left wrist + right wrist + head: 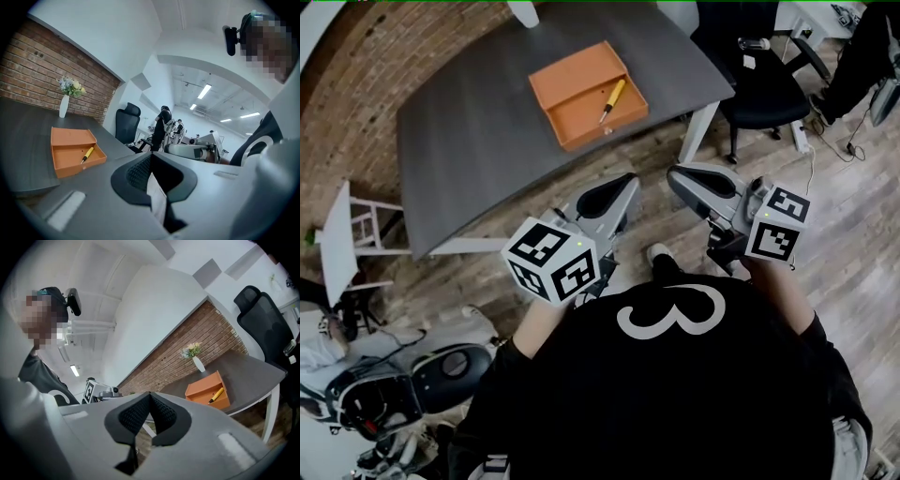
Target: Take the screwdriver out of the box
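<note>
Closed left gripper (151, 157) — yellow-handled screwdriver (613, 98), boxed

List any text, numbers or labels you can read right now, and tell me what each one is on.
"3": large white numeral on the person's black shirt, head view.
The marker cubes carry only black-and-white square patterns, no words.
No print can be made out on the orange box or the screwdriver: too small to tell.

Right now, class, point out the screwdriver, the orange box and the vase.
screwdriver (616, 94), head view, yellow handle.
orange box (577, 77), head view, open lid.
vase (63, 107), left gripper view, white body.
</note>
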`<state>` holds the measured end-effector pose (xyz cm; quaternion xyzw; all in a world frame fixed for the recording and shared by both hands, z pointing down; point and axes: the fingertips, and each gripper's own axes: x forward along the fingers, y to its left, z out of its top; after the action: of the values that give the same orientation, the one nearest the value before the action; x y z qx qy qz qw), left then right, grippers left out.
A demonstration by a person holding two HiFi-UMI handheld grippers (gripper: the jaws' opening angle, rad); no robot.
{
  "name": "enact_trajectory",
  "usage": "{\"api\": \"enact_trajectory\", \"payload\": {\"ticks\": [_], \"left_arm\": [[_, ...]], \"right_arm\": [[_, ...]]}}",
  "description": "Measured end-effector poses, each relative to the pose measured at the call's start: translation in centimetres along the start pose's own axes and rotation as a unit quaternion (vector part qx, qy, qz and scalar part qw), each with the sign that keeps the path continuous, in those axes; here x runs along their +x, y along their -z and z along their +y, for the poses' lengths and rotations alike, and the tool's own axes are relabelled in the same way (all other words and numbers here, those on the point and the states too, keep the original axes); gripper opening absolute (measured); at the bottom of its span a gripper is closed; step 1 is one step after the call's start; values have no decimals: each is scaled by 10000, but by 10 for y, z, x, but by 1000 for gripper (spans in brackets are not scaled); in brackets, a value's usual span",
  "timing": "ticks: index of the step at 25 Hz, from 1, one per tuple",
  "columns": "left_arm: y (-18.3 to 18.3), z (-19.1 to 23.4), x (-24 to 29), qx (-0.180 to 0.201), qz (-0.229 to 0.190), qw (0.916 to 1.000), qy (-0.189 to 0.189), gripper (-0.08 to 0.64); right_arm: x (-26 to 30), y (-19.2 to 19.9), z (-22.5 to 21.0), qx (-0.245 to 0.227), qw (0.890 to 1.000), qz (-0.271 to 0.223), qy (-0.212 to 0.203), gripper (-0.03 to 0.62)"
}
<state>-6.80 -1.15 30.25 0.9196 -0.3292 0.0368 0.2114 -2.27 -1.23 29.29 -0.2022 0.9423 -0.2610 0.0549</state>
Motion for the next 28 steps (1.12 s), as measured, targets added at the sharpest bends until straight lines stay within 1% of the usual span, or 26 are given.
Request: {"api": "enact_trajectory", "payload": {"ticks": [4,8,12,16,22,28], "left_arm": [[-15,23,33,33,67,9997,-221,17],[-31,43,60,54,65,9990,-440,17],[-44,60,73,163,24,9975,-685,17],[-47,74,79,274,33,9955,-910,17],[-40,102,88,410,327,9927,-1082,58],[-30,151,107,445,744,9891,-1192,99]], "right_arm": [[10,-21,-38,103,9998,64,-133,2],[18,-43,-66,99,9994,116,-297,2],[21,-59,-84,-8,9991,125,-415,2],[21,-66,-97,-73,9989,126,-439,2],[30,-60,-111,-13,9989,219,-417,2],[47,-67,-136,79,9994,250,-209,2]]}}
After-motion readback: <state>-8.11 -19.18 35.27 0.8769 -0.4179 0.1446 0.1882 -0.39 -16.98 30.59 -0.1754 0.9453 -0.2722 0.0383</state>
